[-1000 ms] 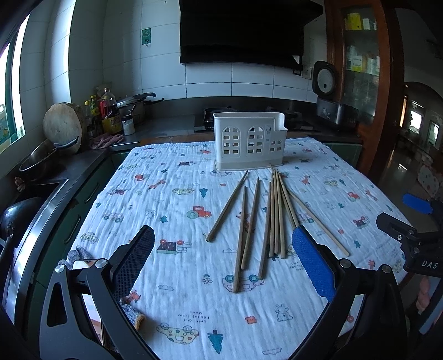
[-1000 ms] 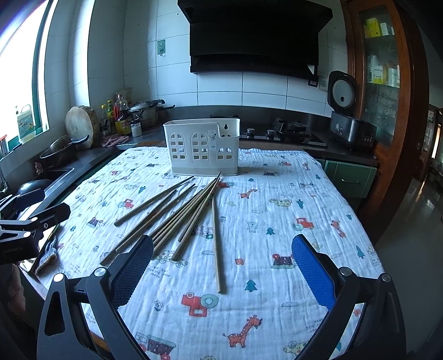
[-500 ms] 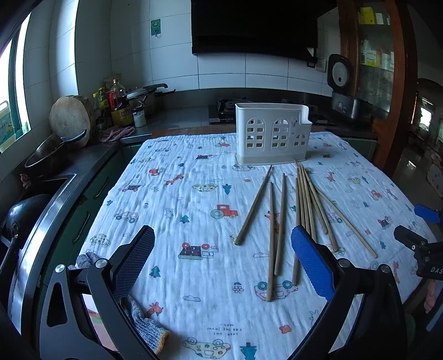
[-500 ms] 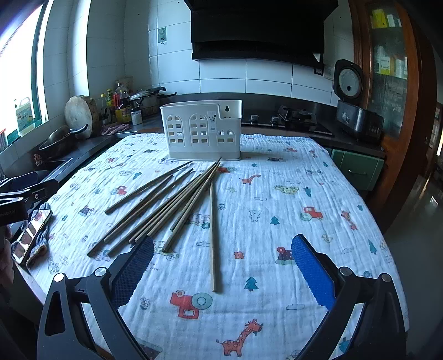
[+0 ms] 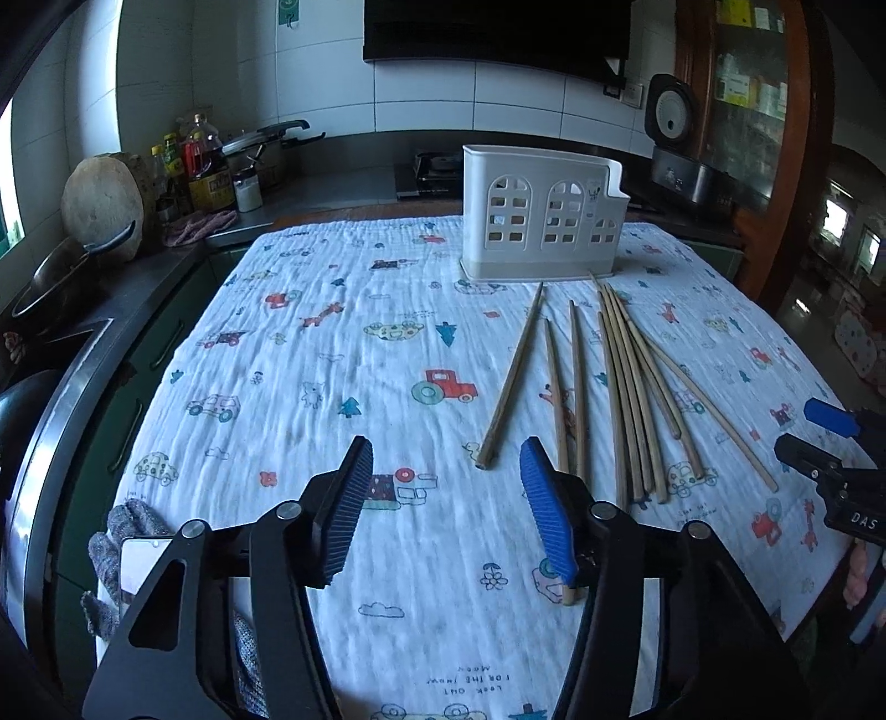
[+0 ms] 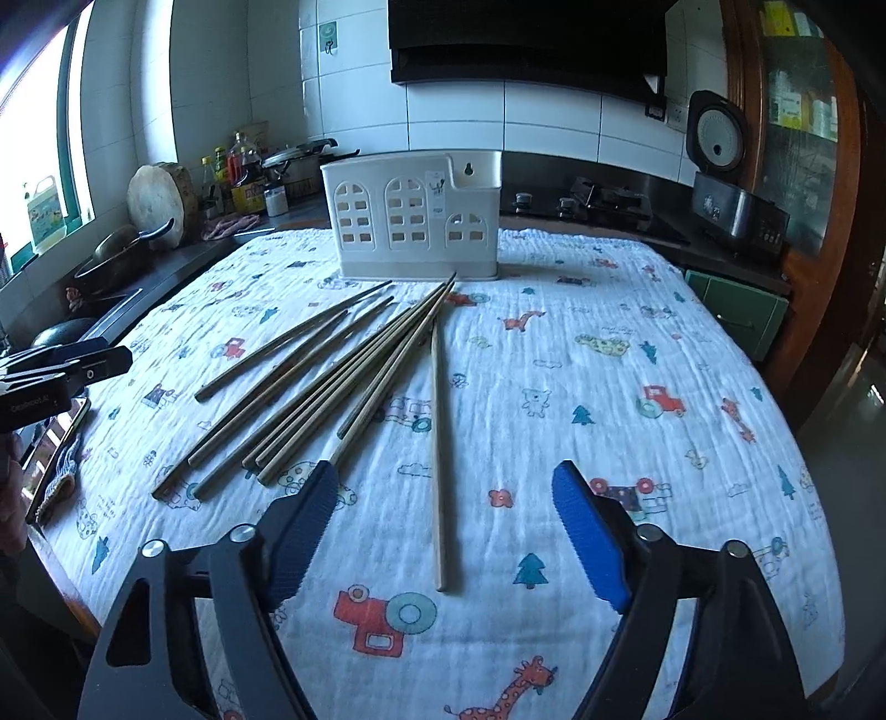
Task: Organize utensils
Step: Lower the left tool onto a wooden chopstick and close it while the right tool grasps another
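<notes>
— Lighting status?

— I see daylight from the window point(image 6: 33, 183) at left; it blows out white. The far wall and range hood point(image 6: 526, 41) read dim.

— Picture quality?

— I note strong fisheye bending and dark corners. The tablecloth point(image 5: 332, 387) is sharp, shadows soft.

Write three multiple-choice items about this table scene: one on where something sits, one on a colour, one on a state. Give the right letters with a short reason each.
1. Where do the chopsticks lie?
A. Inside the holder
B. On the cloth in front of the holder
C. On the stove

2. What colour is the utensil holder?
A. White
B. Red
C. Black

3. How does the right gripper stand?
A. Shut on a chopstick
B. Shut on nothing
C. Open, holding nothing

Answers:
1 B: they lie loose and fanned out on the printed tablecloth, tips toward the holder.
2 A: its windowed walls are white in both views.
3 C: its blue pads sit wide apart above one separate chopstick, gripping nothing.
</notes>
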Demonstrator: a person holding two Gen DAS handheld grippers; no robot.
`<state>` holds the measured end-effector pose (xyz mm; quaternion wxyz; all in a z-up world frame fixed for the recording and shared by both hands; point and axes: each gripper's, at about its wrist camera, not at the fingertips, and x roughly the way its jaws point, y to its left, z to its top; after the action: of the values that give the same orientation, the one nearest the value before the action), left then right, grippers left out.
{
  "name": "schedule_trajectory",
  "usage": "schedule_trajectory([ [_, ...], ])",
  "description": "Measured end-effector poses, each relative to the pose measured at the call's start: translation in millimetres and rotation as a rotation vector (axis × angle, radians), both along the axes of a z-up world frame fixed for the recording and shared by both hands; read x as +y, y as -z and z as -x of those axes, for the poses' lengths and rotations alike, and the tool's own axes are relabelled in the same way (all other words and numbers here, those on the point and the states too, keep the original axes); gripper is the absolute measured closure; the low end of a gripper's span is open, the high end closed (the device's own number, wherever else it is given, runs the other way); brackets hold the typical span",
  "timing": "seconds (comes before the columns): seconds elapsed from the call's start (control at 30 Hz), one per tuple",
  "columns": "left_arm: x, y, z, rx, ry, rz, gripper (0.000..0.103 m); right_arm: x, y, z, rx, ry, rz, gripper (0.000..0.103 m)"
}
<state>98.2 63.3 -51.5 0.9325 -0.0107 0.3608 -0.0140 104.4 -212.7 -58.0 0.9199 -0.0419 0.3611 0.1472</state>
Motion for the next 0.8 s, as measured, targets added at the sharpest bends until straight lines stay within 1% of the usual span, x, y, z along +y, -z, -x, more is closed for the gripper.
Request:
schedule_trajectory([
  [0.03,0,3,-2,0.009,0.012,0.003,0.057,1,2,-1,0.004,-0.002,0.0,0.033],
  [0.07,0,6,-4,0.018,0.022,0.006,0.059,2,4,-3,0.014,-0.005,-0.001,0.036],
  [0.13,-1,13,-8,0.034,0.039,0.005,0.066,3,9,-5,0.032,-0.011,-0.002,0.04],
  [0.2,-3,18,-12,0.044,0.059,0.007,0.069,3,13,-8,0.047,-0.014,-0.006,0.042],
  [0.23,-4,21,-14,0.053,0.065,0.008,0.072,3,14,-9,0.053,-0.015,-0.005,0.046],
  [0.3,-8,25,-20,0.071,0.083,0.005,0.075,5,18,-11,0.064,-0.018,-0.002,0.051],
  [0.33,-10,26,-23,0.072,0.091,0.004,0.075,5,19,-12,0.07,-0.019,-0.001,0.055],
  [0.4,-14,27,-30,0.078,0.102,0.0,0.075,5,22,-14,0.078,-0.02,0.0,0.058],
  [0.47,-19,28,-39,0.082,0.121,-0.009,0.075,5,24,-15,0.088,-0.023,-0.003,0.067],
  [0.53,-23,31,-49,0.099,0.119,-0.028,0.075,5,25,-17,0.096,-0.025,-0.009,0.072],
  [0.73,-30,44,-71,0.145,0.139,-0.024,0.075,6,28,-19,0.106,-0.028,-0.006,0.081],
  [0.8,-31,50,-78,0.167,0.14,-0.023,0.075,6,29,-20,0.109,-0.029,-0.007,0.082],
])
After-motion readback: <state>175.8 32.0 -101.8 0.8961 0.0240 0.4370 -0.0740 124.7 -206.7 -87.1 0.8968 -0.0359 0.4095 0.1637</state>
